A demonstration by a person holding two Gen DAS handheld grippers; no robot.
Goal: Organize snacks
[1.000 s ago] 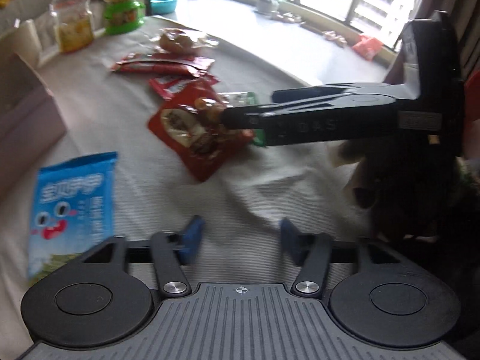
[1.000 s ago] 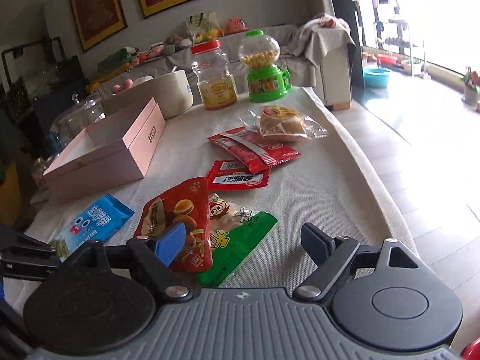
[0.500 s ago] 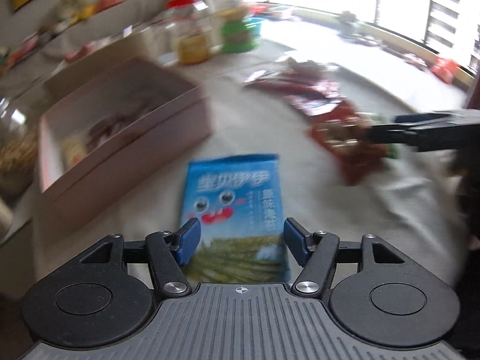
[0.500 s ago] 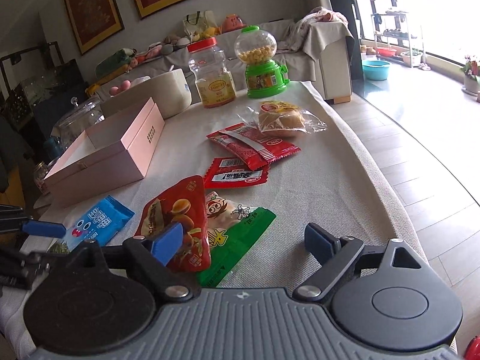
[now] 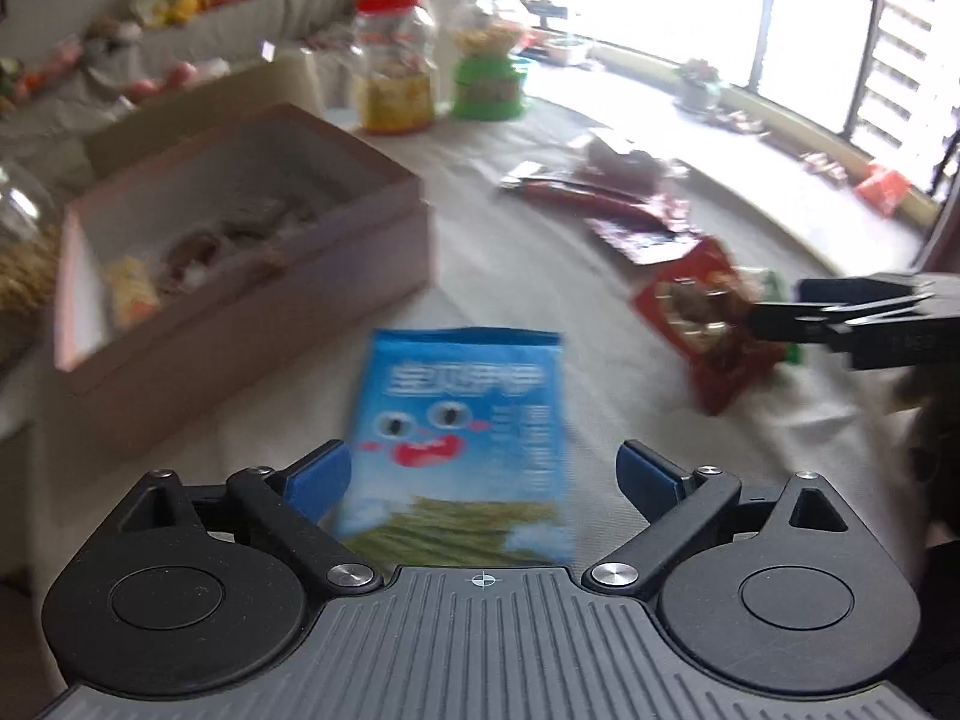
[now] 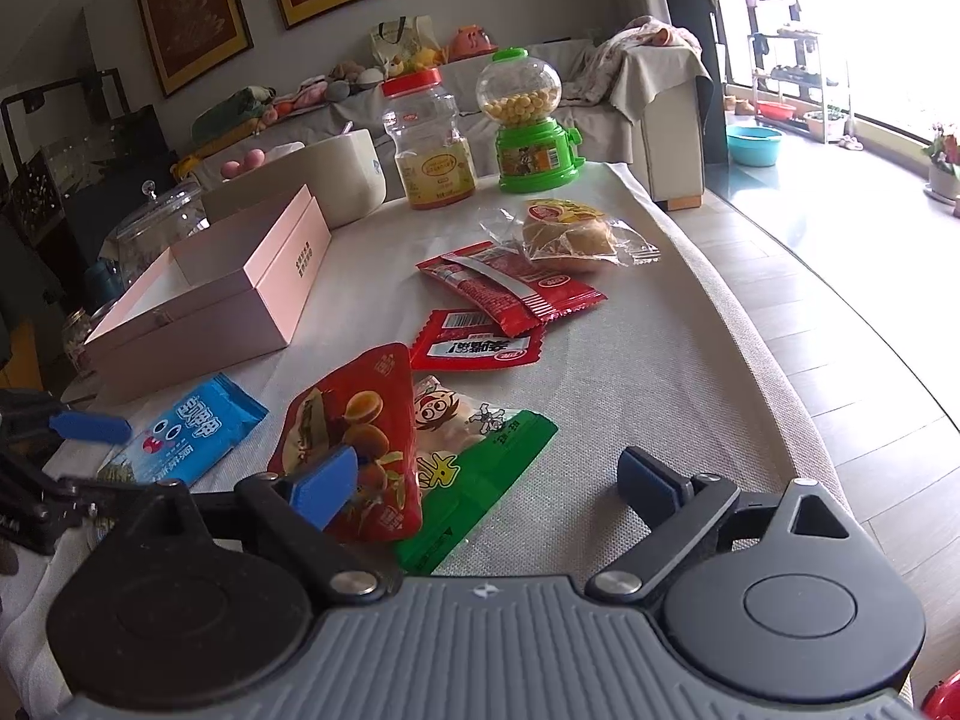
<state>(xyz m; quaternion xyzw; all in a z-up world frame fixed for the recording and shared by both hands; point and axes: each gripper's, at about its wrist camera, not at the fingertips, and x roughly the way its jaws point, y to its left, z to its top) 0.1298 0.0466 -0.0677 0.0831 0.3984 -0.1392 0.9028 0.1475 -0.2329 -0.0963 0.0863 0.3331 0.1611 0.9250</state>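
Snack packets lie scattered on a table covered with a pale woven cloth (image 5: 516,276). In the left wrist view, which is blurred, the blue seaweed packet (image 5: 462,438) lies flat on the cloth between the widely spread fingers of the left gripper (image 5: 483,477), which holds nothing; its near end reaches under the gripper body. Left of it stands the open pink box (image 5: 240,264), with some snacks already inside. Bare cloth separates the packet from the box wall. To the right, the right gripper (image 5: 774,315) reaches in from the side, its tips at a red packet (image 5: 708,324). Bright windows fill the far side.

In the right wrist view, the right gripper (image 6: 486,483) is spread wide and grasps nothing; its left finger sits over the red chestnut packet (image 6: 354,438), which overlaps a green-and-clear packet (image 6: 474,462). Beyond lie a small red sachet (image 6: 480,348), a long red packet (image 6: 510,288) and a wrapped bun (image 6: 570,234). A red-lidded jar (image 6: 429,144) and green candy dispenser (image 6: 531,120) stand at the far end, near a covered sofa (image 6: 636,90). The table's right edge curves close by, with open floor beyond.
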